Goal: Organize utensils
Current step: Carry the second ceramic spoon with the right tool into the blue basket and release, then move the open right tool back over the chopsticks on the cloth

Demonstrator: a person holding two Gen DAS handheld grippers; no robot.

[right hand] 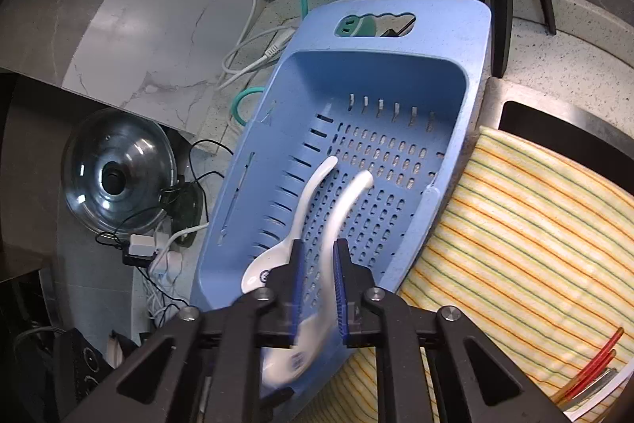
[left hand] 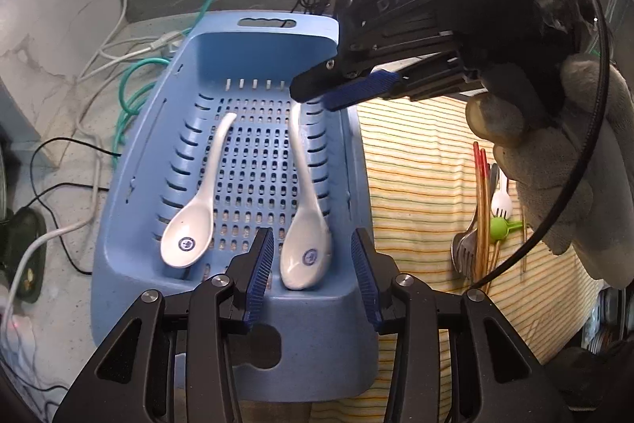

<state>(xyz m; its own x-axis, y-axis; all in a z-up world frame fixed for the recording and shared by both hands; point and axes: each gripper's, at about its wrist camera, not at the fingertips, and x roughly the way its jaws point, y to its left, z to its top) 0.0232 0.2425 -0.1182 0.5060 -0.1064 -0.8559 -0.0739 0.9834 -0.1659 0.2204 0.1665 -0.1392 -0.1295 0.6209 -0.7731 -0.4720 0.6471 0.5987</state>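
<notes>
Releasing the second spoon (left hand: 303,221) into the blue basket (left hand: 321,42), you are holding the right claw (right hand: 317,256) spread, its pads clear of the handle between them. The left claw (left hand: 313,256) is hanging spread and empty over the spoon's bowl. The first spoon (left hand: 190,224) is lying alongside. Withdrawing sideways risks catching the raised handle and flipping the spoon out
</notes>
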